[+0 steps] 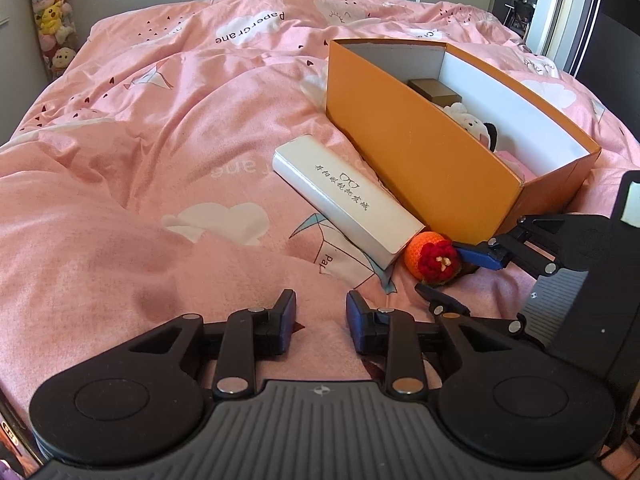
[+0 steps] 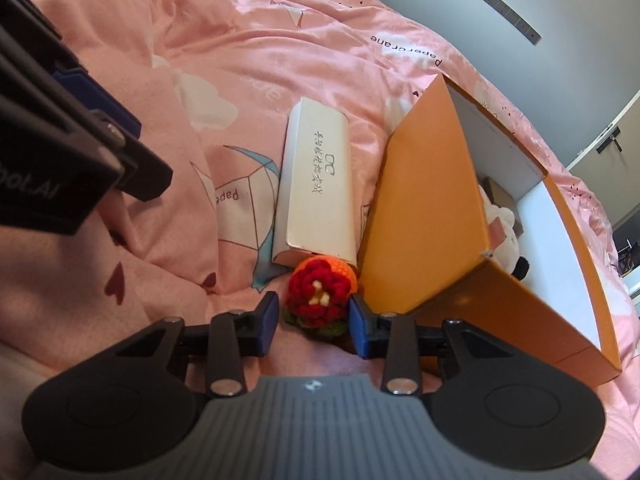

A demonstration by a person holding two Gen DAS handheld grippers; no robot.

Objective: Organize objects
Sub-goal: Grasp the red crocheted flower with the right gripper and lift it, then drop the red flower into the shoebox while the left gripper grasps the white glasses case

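Your right tool (image 2: 313,319) straddles the crochet flower (image 2: 320,296), pads not touching yet. It's at the orange box's (image 2: 424,216) 7 o'clock corner. Left tool (image 1: 321,322) gapes empty over the bed (image 1: 140,200).

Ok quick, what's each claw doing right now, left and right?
Left claw: open, nothing between its pads.
Right claw: open around the crocheted flower, pads not yet pressing it.

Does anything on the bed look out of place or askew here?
Two items are not yet in the orange box: a white glasses case lying slantwise beside it, and a crocheted flower wedged at the box's corner. Nothing looks spilled or damaged.
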